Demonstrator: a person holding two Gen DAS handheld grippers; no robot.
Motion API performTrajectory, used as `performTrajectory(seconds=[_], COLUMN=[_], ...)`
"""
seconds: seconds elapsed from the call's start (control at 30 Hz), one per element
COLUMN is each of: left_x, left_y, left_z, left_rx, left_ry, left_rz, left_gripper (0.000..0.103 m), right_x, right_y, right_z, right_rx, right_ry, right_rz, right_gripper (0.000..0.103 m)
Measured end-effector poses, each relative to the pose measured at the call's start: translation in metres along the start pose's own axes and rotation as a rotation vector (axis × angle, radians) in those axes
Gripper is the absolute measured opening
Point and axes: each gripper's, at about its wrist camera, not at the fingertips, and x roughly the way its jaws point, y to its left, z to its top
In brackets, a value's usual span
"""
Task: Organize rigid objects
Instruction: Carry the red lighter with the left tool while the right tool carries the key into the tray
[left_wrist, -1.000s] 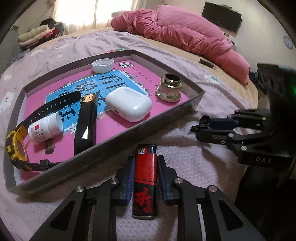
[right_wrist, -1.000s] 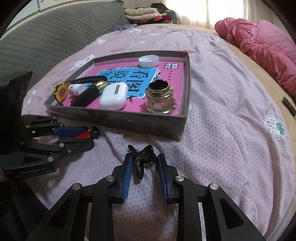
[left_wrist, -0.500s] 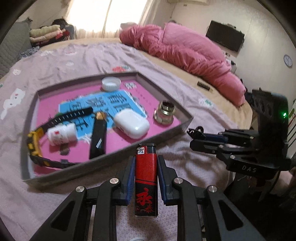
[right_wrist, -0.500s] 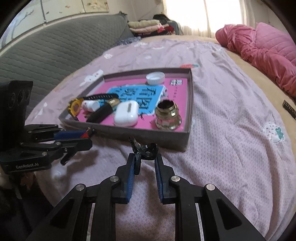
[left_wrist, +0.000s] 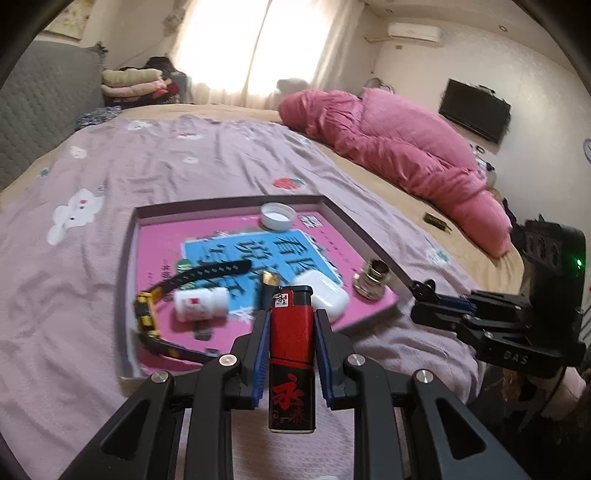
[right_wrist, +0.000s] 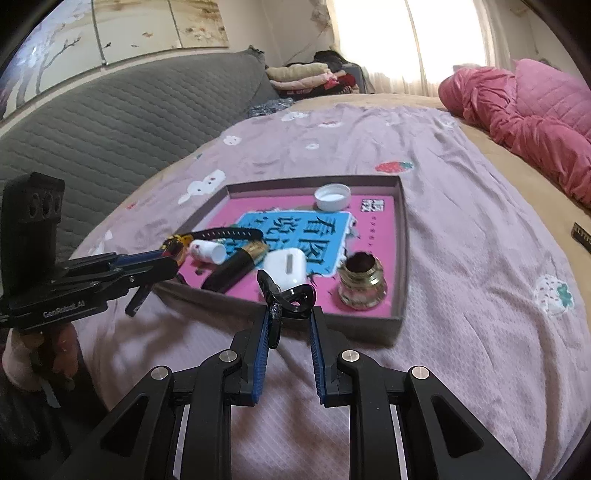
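**Two small items held clear of the bed, tray just ahead**

The bed (left_wrist: 192, 166), under a mauve printed cover, fills everything ahead of and below both grippers. On it, just ahead of them, lies the shallow cardboard tray (right_wrist: 403, 258) with a pink printed floor, already carrying a watch (left_wrist: 147, 314), a white earbud case (right_wrist: 286, 267), a black-and-gold tube (right_wrist: 236, 267), a brass fitting (right_wrist: 364, 282), a small white pill bottle (left_wrist: 199, 303) and a white cap (right_wrist: 331, 196).

The left gripper (left_wrist: 291, 332) is clamped on a red-and-black lighter (left_wrist: 291, 354), standing lengthwise between its pads and poking out at both ends. The right gripper (right_wrist: 290, 332) has just been closing, and a small black hair clip (right_wrist: 286, 297) sits pinched at its fingertips, held mostly against the left pad.

Risks, as I judge them: the clip's hold looks off-centre, so a jolt could twist it loose onto the bed. The near half of the tray is crowded; lowering either item there could knock the earbud case or roll the bottle.
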Motion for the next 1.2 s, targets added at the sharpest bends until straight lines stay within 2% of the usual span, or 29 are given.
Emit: performTrajectory(seconds=[0.2, 0.37, 1.2], left_x=[0.002, 0.014, 0.053], left_y=[0.018, 0.022, 0.020], left_z=[0.005, 0.008, 0.007], left_rx=[-0.041, -0.052, -0.012], left_ry=[-0.016, -0.009, 0.053], left_rz=[0.041, 0.047, 0.097], left_gripper=[0.023, 0.023, 0.023], right_x=[0.007, 0.014, 0.046], right_y=[0.005, 0.003, -0.003], right_z=[0.007, 0.012, 0.030], right_rx=[-0.006, -0.002, -0.011], right_ry=[-0.001, -0.001, 0.018], right_rz=[0.006, 0.001, -0.017], right_gripper=[0.021, 0.021, 0.021])
